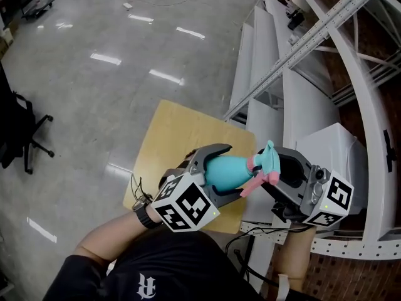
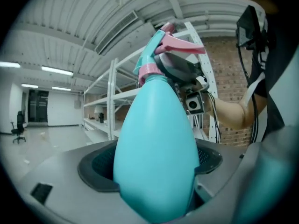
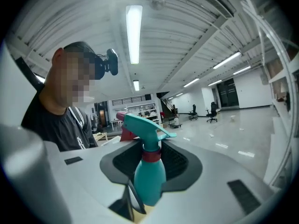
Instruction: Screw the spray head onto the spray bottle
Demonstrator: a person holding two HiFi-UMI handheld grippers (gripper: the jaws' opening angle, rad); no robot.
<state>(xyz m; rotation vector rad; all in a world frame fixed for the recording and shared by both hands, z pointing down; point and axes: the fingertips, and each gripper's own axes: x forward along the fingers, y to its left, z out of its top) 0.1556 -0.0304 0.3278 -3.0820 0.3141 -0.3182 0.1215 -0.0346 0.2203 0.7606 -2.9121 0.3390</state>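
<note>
While tight in left hand-held gripper (image 1: pixel 233 171), spray bottle (image 1: pixel 220 172), spray head (image 1: pixel 268 158) tight in right hand-held gripper (image 1: pixel 274 173).

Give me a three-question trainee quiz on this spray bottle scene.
1. True or false: the spray bottle is held clear of the wooden table.
2. What clamps the bottle's wide body? A: the left hand-held gripper; B: a bare hand; C: a bench vice.
3. Fill in: the spray head has a trigger coloured ____.
Key: 1 true; 2 A; 3 pink.
</note>
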